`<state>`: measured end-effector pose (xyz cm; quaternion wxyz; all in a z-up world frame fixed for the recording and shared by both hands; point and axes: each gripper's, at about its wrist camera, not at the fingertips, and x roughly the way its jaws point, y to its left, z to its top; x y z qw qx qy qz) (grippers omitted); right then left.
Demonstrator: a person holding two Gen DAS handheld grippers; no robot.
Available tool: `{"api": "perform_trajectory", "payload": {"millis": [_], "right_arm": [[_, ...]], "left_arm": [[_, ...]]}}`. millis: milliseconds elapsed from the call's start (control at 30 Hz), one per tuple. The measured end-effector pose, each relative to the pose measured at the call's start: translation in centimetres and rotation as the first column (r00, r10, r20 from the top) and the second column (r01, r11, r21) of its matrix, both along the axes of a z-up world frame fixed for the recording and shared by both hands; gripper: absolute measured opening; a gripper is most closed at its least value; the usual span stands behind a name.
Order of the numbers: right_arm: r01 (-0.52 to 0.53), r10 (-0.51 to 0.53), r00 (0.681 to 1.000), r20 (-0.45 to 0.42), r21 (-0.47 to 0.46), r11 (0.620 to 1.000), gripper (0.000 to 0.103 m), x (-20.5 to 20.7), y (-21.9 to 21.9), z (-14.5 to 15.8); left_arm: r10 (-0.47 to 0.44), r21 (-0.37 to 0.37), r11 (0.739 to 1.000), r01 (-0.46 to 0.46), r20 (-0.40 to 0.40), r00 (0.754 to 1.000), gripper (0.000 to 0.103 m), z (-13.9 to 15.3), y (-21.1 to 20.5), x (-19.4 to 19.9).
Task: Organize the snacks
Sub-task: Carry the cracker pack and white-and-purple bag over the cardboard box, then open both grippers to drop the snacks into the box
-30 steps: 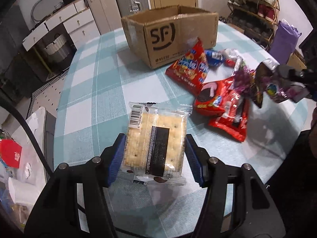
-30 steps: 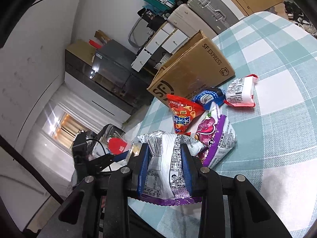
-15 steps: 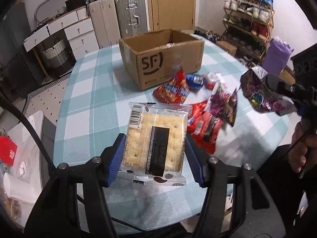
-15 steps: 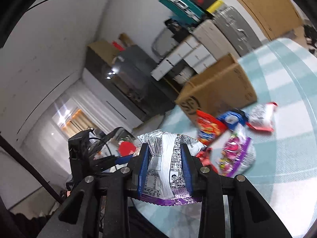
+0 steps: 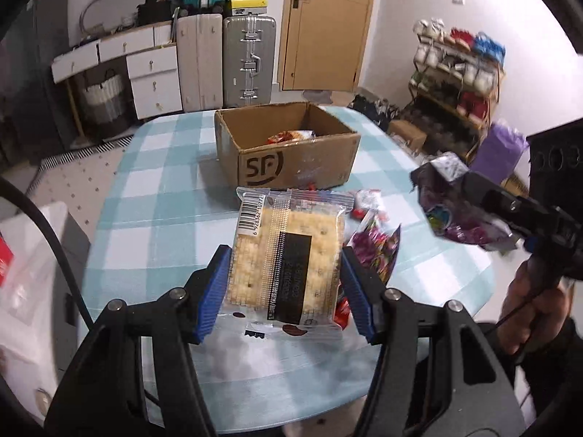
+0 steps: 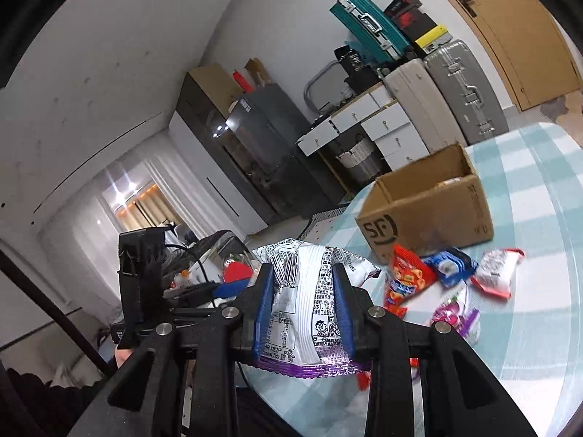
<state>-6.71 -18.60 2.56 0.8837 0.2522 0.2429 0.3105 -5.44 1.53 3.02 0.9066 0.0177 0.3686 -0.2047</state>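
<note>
Gripping a clear-wrapped square cracker packet [image 5: 288, 258], left gripper [image 5: 286, 291] is held above the checked table [image 5: 160, 196]; silver-purple foil snack bag [image 6: 304, 302] is clamped by right gripper [image 6: 302, 309]; open brown cardboard box [image 5: 288, 149] is seen beyond.

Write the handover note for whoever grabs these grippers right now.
Left gripper: shut on the cracker pack, held above the table, short of the box.
Right gripper: shut on the purple bag, also in the air, off to the box's right.
Done: at least one snack already lies in the box.
Left: drop both held packs into the box, then collect the loose ones in front of it: red bag, blue pack, white-red pack, pink bag.
</note>
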Motion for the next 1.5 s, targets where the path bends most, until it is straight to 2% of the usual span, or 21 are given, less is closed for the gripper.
{"api": "perform_trajectory", "payload": {"millis": [200, 367, 467, 567, 667, 867, 1067, 1167, 1333, 1500], "right_arm": [[0.014, -0.013, 1.0, 0.012, -0.091, 0.996, 0.031, 2.0, 0.8, 3.1], [0.011, -0.005, 0.999, 0.047, -0.122, 0.992, 0.031, 3.8, 1.0, 6.8], [0.022, -0.012, 0.998, 0.059, -0.169, 0.985, 0.031, 5.3, 1.5, 8.9], [0.029, -0.022, 0.999, 0.047, -0.153, 0.988, 0.031, 7.0, 1.3, 10.3], [0.042, -0.035, 0.999, 0.032, -0.235, 0.971, 0.031, 9.3, 1.9, 11.4], [0.092, -0.101, 0.995, -0.02, -0.265, 0.96, 0.031, 15.1, 1.2, 12.7], [0.117, -0.143, 0.988, -0.066, -0.3, 0.947, 0.031, 21.2, 0.4, 11.4], [0.126, -0.164, 0.982, -0.094, -0.315, 0.941, 0.031, 24.0, -0.1, 9.7], [0.121, -0.18, 0.972, -0.147, -0.341, 0.932, 0.031, 27.7, -0.8, 6.1], [0.12, -0.19, 0.967, -0.172, -0.351, 0.929, 0.031, 29.6, -1.0, 3.3]], "left_arm": [[0.019, -0.054, 0.998, -0.02, -0.011, 1.0, 0.057, 2.3, -0.2, 2.4], [0.063, -0.03, 0.998, -0.062, 0.053, 0.997, 0.057, 5.2, -1.1, 5.0], [0.075, -0.028, 0.997, -0.074, 0.056, 0.996, 0.057, 6.4, -1.6, 7.0], [0.087, -0.015, 0.996, -0.087, 0.064, 0.994, 0.057, 7.7, -2.2, 8.9], [0.104, 0.005, 0.994, -0.105, 0.098, 0.99, 0.057, 8.7, -3.2, 10.3], [0.116, 0.004, 0.993, -0.116, 0.065, 0.991, 0.057, 8.8, -5.2, 15.9], [0.103, -0.027, 0.994, -0.103, 0.0, 0.995, 0.057, 7.1, -6.9, 23.2], [0.11, 0.009, 0.994, -0.11, -0.019, 0.994, 0.057, 5.8, -7.9, 26.2], [0.106, 0.037, 0.994, -0.104, -0.078, 0.991, 0.057, 3.1, -9.3, 29.2], [0.104, 0.056, 0.994, -0.097, -0.13, 0.986, 0.057, 0.5, -10.3, 31.6]]}}
